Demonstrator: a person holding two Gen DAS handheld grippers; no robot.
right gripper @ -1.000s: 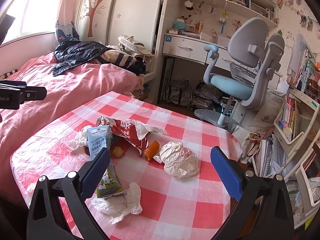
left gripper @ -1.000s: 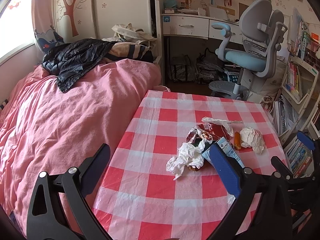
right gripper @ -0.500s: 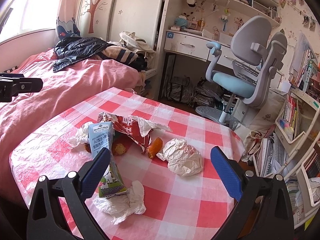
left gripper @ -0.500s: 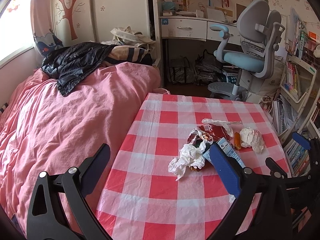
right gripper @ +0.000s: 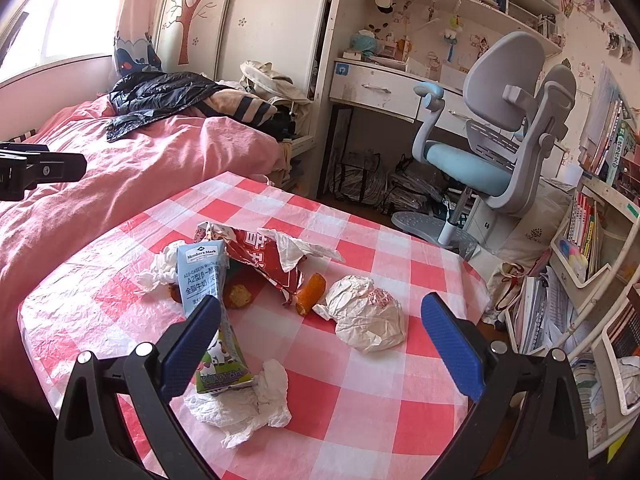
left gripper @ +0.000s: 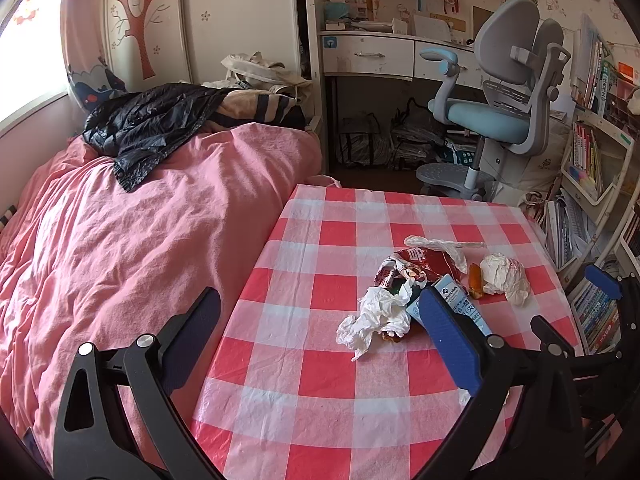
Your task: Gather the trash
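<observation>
Trash lies in a heap on the red-and-white checked table (left gripper: pixel 320 368): a blue milk carton (right gripper: pixel 204 276), a torn red snack bag (right gripper: pixel 264 260), a crumpled white wrapper ball (right gripper: pixel 368 316), a crumpled tissue (right gripper: pixel 244 400), another tissue (left gripper: pixel 376 316) and an orange food scrap (right gripper: pixel 310 298). My left gripper (left gripper: pixel 320 320) is open and empty, above the table's left front part. My right gripper (right gripper: pixel 320 332) is open and empty, just short of the heap; it also shows in the left wrist view (left gripper: pixel 600 292).
A bed with a pink cover (left gripper: pixel 120 240) and a black jacket (left gripper: pixel 152 120) borders the table on the left. A grey-and-blue desk chair (right gripper: pixel 492 136) and a desk (right gripper: pixel 384 84) stand behind. Bookshelves (right gripper: pixel 592 240) line the right side.
Both views have drawn back and tilted slightly; the heap sits a little farther from the left gripper. Nothing on the table has moved. Both grippers stay open.
</observation>
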